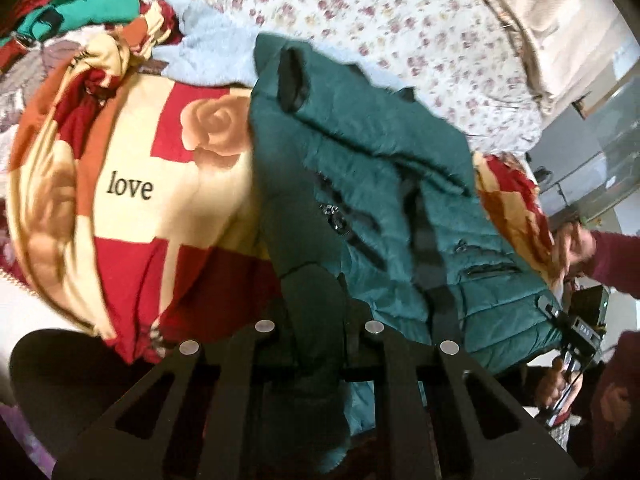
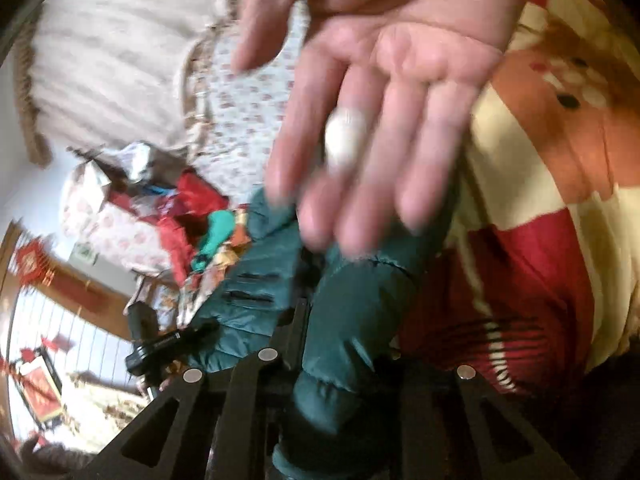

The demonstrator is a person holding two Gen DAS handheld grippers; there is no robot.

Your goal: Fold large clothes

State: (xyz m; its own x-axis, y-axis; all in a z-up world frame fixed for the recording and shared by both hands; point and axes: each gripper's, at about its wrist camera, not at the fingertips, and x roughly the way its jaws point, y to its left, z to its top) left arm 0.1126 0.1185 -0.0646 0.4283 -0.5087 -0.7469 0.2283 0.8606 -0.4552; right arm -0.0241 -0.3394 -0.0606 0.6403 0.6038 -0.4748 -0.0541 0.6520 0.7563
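A dark green quilted jacket (image 1: 384, 200) lies crumpled on a red and cream blanket printed "love" (image 1: 132, 184). My left gripper (image 1: 316, 320) is shut on a fold of the jacket, which drapes down between its fingers. My right gripper (image 2: 344, 332) is shut on another part of the jacket (image 2: 348, 320), likely a sleeve; it also shows from outside in the left wrist view (image 1: 576, 332) at the jacket's right edge. A blurred bare hand (image 2: 380, 92) with a bandaged finger fills the upper middle of the right wrist view, above the jacket.
A floral sheet (image 1: 400, 20) covers the bed beyond the blanket. A pile of red and teal clothes (image 1: 92, 4) lies at the far left. A person's arm in a maroon sleeve (image 1: 612, 256) reaches in at the right. A door and red wall hangings (image 2: 40, 272) are behind.
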